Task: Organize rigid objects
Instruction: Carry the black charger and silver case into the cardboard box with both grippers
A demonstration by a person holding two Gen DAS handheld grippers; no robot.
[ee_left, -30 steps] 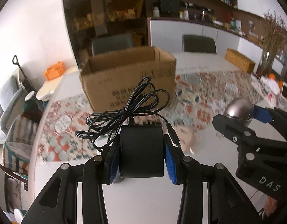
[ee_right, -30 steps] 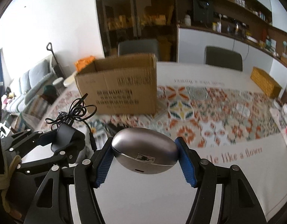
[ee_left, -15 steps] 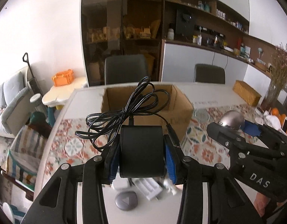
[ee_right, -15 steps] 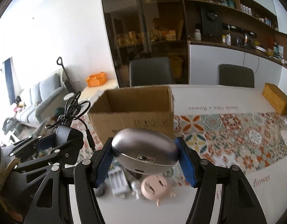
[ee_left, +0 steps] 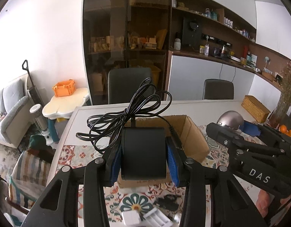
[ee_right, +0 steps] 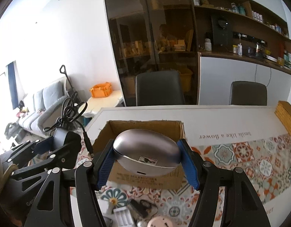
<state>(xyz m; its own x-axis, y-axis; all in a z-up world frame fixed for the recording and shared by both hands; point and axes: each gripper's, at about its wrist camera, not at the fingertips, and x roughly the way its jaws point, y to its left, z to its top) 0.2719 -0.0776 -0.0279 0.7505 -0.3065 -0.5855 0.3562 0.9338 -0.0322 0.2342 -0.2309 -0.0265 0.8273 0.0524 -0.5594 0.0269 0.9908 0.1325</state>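
My left gripper is shut on a black power adapter with a coiled black cable, held in the air in front of an open cardboard box. My right gripper is shut on a silver oval case, held above the near wall of the same box. Each gripper shows in the other's view: the right one with the case, the left one with the adapter.
The box stands on a white table with a patterned tile mat. Small items lie below the grippers: a white battery holder, a white plug, a black cable piece, a pink round toy. A wicker box sits far right.
Both grippers have risen with their loads and moved toward the box, so I now look down into its open top. The small items on the mat have come into view below.
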